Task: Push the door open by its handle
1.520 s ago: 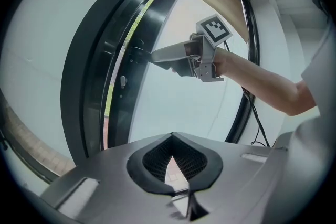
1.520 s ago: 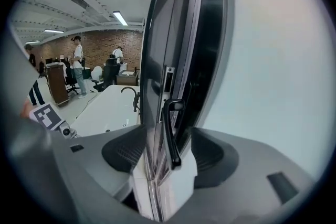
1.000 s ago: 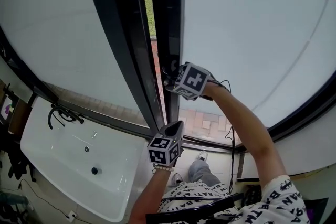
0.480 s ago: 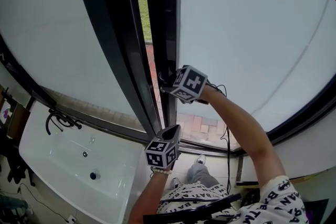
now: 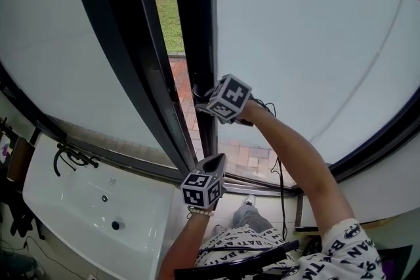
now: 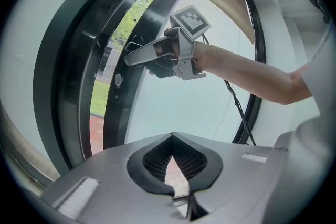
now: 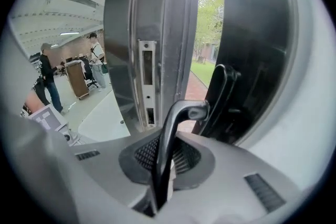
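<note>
Right gripper view: right gripper [image 7: 167, 152] fingers have just been closing, now clamped on door handle [image 7: 176, 123] at edge of door [image 7: 126, 18], already ajar. Left gripper [image 6: 171, 139] fingers together, empty. Next imo: keep grip, push outward steadily.

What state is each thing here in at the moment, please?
door: ajar, grass showing through the gap.
door handle: clamped in the right gripper.
right gripper: jaws just closing, shut on the door handle.
left gripper: shut, nothing between its jaws.
</note>
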`<state>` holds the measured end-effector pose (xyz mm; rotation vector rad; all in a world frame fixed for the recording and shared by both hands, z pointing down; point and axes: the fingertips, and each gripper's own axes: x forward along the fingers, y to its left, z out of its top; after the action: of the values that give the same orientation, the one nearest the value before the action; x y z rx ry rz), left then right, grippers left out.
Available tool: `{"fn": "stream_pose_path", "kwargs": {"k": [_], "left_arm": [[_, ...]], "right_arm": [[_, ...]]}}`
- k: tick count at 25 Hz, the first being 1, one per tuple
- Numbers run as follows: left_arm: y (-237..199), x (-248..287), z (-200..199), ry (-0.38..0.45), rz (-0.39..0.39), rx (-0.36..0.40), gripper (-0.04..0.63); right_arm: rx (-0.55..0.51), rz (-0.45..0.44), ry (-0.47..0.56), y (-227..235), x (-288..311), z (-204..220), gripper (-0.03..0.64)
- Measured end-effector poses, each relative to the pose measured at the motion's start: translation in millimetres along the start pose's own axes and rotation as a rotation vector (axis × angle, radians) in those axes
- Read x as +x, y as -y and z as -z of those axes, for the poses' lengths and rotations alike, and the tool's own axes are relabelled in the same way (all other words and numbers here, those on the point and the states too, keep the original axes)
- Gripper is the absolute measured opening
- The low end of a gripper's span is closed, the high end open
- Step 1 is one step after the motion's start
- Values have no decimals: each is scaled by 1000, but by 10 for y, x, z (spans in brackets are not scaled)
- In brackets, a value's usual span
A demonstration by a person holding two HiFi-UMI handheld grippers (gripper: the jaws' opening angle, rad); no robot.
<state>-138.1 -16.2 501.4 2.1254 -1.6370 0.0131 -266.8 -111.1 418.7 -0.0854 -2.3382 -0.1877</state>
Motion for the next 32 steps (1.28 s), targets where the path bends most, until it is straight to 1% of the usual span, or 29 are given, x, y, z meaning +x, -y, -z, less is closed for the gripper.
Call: {"fn": "stream_pose_path", "kwargs": {"k": [2,5,8,14,19,24,30,32], "left_arm": [[-33,80,14,-27,-26,3,-14],[-163,242,39,-83,-97,-11,-14],[-266,427,-31,-102,-120,-35,-14],[-435,821,-210,-98,-164,-60,-14],[-508,1104,-327,-101,-167,-79,-14],[-675,1401,-361,-99,-194,-93,-14],[-920,1659,-508,-81,-239,-110,-14],[-1012,1732,-547,-80,-254,-114,-14]], "right_arm": [[14,3,4,101,14,16,26],[29,18,11,291,36,28,26],[50,32,13,499,53,16,25],[97,67,19,951,60,62,23],[123,113,21,1397,50,55,21],[183,138,19,1857,52,180,18],[262,162,39,2443,4,283,12],[280,184,39,2679,-26,335,12]]}}
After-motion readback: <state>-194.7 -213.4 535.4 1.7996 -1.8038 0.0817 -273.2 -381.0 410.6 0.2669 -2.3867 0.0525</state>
